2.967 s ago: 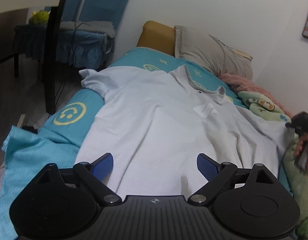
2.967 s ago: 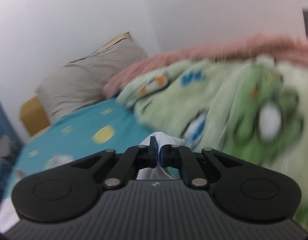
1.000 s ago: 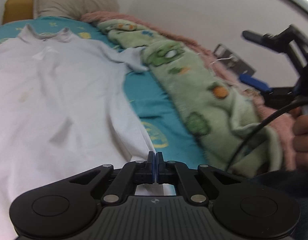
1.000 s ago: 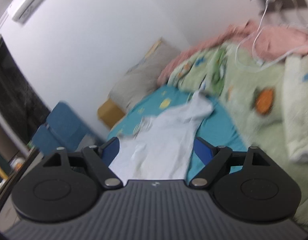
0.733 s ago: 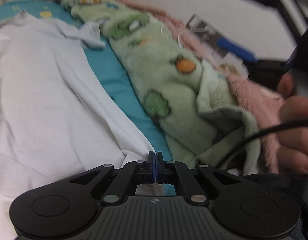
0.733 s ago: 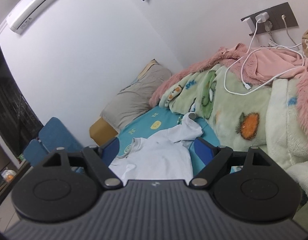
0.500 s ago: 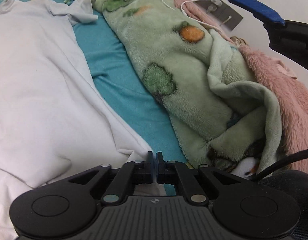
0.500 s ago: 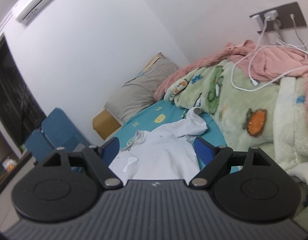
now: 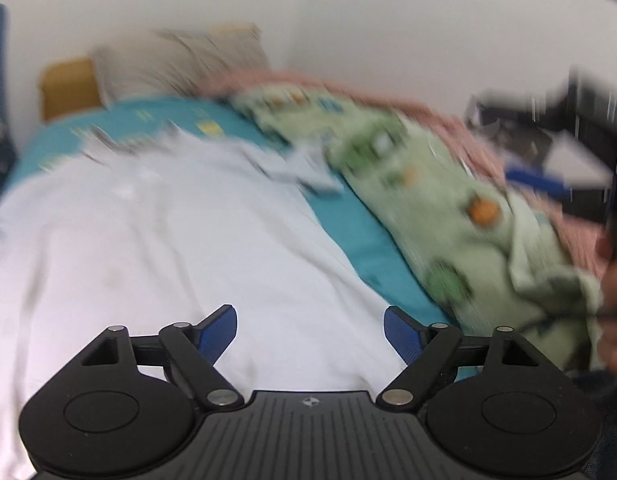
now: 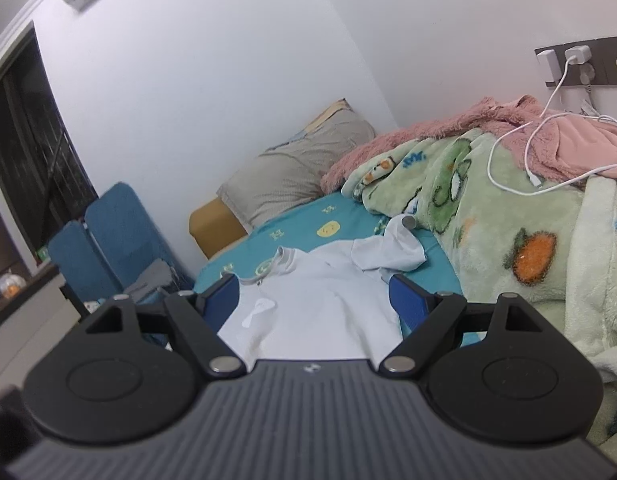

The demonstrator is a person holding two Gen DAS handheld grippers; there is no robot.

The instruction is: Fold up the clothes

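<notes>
A white t-shirt (image 9: 168,248) lies spread flat on the teal bed sheet (image 9: 360,236), collar toward the pillows. It also shows in the right wrist view (image 10: 320,300), with its right sleeve (image 10: 392,252) bunched near the green blanket. My left gripper (image 9: 310,330) is open and empty, just above the shirt's lower right part; this view is blurred. My right gripper (image 10: 314,300) is open and empty, held higher above the shirt's lower part. It also shows at the right edge of the left wrist view (image 9: 556,176).
A green cartoon blanket (image 10: 508,240) and a pink blanket (image 10: 488,124) are heaped along the shirt's right side, with white charger cables (image 10: 524,152) on them. A grey pillow (image 10: 296,176) lies at the head. Blue chairs (image 10: 108,240) stand left of the bed.
My left gripper has opened and let go of the shirt's hem corner, then swung left to face up the shirt. My right gripper stays open and has barely moved.
</notes>
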